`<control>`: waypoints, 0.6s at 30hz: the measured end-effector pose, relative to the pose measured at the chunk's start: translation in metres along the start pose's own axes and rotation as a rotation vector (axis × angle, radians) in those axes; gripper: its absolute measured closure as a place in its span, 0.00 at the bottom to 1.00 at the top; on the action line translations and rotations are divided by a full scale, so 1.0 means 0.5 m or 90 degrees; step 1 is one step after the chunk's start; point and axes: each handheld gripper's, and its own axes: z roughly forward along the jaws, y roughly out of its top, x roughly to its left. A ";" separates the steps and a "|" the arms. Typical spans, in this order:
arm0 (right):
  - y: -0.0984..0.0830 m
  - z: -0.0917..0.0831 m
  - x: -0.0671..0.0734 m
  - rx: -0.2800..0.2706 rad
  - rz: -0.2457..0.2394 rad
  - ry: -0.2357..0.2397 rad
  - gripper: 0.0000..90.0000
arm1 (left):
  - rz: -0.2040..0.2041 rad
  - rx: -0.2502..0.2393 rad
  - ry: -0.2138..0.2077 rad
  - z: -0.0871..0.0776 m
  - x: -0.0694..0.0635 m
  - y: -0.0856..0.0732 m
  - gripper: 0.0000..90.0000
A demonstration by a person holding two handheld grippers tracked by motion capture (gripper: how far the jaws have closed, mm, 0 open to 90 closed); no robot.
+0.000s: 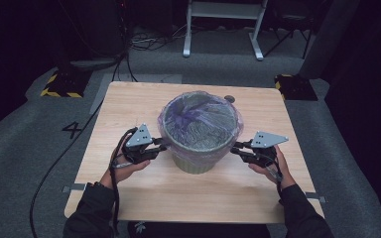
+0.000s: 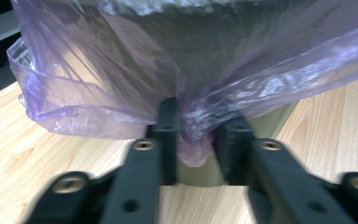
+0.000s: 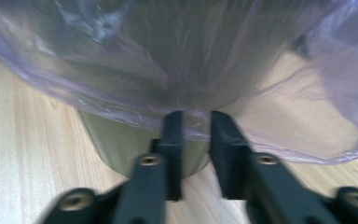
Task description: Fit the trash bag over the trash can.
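Observation:
A pale green bin (image 1: 198,161) stands in the middle of the wooden table (image 1: 129,104), lined with a thin purple plastic bag (image 1: 198,119) whose hem hangs over the rim. At the bin's left side, my left gripper (image 1: 162,146) is shut on a bunched fold of the bag's hem (image 2: 193,140); the film is squeezed between its jaws (image 2: 196,135). Opposite it, on the bin's right side, my right gripper (image 1: 235,148) has its jaws (image 3: 193,123) nearly together on the bag's lower edge (image 3: 191,116). A hand holds each gripper level, just above the tabletop.
A small dark round object (image 1: 229,99) lies on the table behind the bin. Beyond the table are a white frame's legs (image 1: 223,29), yellow-black striped bases (image 1: 59,87) and cables (image 1: 54,163) on the grey floor.

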 end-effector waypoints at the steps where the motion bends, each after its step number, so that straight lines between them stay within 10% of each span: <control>1: -0.003 0.002 -0.001 -0.001 0.004 0.003 1.00 | 0.000 0.003 0.000 0.002 0.001 -0.003 0.92; 13: -0.048 0.015 -0.011 0.027 0.053 0.019 0.98 | -0.011 0.043 0.017 0.028 0.012 -0.031 0.98; 18: -0.049 -0.005 -0.013 0.005 0.078 -0.003 0.44 | -0.014 0.035 0.022 0.025 0.012 -0.033 0.94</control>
